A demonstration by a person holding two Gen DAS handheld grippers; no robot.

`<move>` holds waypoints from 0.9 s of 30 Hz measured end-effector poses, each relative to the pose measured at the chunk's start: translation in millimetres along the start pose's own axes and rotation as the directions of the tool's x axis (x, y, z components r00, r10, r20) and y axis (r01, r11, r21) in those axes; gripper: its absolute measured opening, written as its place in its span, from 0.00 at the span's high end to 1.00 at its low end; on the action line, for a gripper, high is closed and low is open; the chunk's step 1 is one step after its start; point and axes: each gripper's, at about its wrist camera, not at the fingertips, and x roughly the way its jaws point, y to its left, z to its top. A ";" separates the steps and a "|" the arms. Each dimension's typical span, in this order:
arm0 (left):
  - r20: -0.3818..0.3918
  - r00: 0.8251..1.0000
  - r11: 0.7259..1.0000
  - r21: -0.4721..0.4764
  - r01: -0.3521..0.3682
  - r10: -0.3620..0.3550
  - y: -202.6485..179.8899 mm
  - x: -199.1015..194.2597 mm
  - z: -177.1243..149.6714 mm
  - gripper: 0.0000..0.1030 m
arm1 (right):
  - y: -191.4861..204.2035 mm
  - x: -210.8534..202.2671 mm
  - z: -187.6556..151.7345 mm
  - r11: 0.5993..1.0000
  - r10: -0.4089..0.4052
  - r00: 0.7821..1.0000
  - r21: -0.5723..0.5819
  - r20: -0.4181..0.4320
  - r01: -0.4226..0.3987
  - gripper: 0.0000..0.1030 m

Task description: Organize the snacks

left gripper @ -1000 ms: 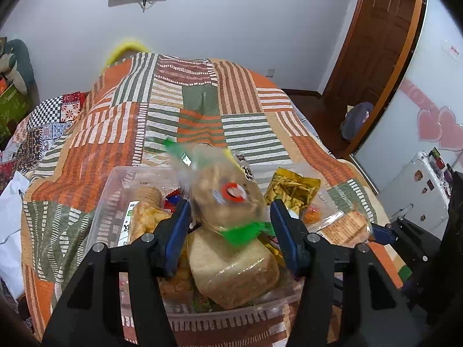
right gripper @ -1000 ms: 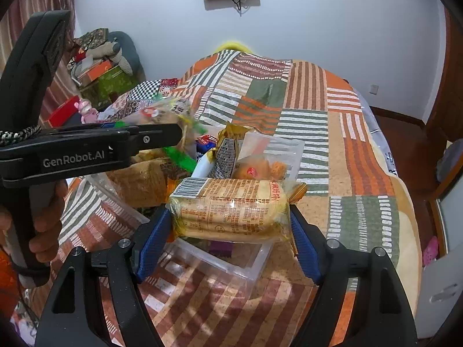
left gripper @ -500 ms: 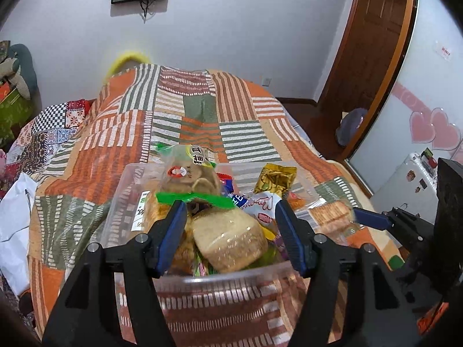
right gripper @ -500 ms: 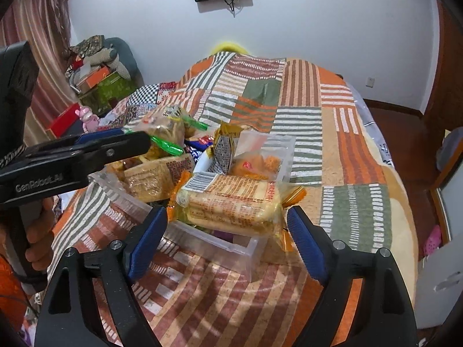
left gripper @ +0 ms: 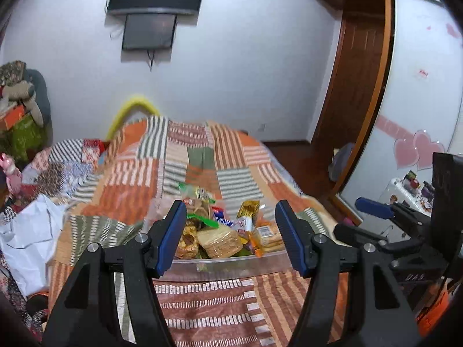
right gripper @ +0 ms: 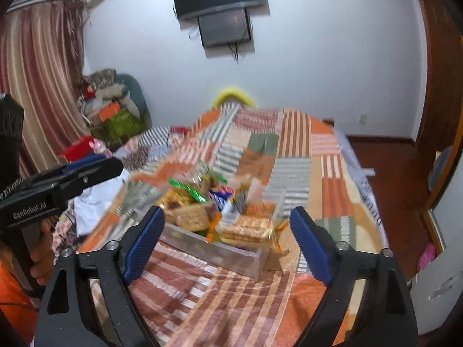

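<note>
Both grippers have backed away from the snacks and hang empty. The left gripper [left gripper: 231, 231] has its jaws spread, the cookie bag released; the right gripper [right gripper: 228, 243] is likewise spread, its cracker pack [right gripper: 246, 230] dropped, probably resting on the near rim of the clear bin [right gripper: 220, 253] ahead and below, on the patchwork bedspread [right gripper: 289, 150].

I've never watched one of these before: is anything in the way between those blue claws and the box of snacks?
Nothing visible is. Both the left gripper and the right gripper hang open and empty above bare striped quilt, facing the clear plastic box heaped with snack packets.
</note>
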 end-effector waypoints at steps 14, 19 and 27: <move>0.198 0.980 0.999 0.012 -0.031 0.028 -28.2 -110.2 -10.4 0.13 | 34.6 -95.0 5.3 1.000 -0.003 0.974 -0.010 0.226 0.006 0.00; 0.236 0.969 0.996 0.032 -0.079 0.069 -36.6 -127.0 -18.8 0.05 | 40.8 -97.8 -1.6 1.000 -0.018 0.971 -0.008 0.239 0.020 0.00; 0.251 0.965 0.997 0.019 -0.079 0.071 -37.6 -133.3 -26.4 0.04 | 47.6 -107.3 -10.0 1.000 -0.016 0.968 -0.012 0.250 0.020 0.00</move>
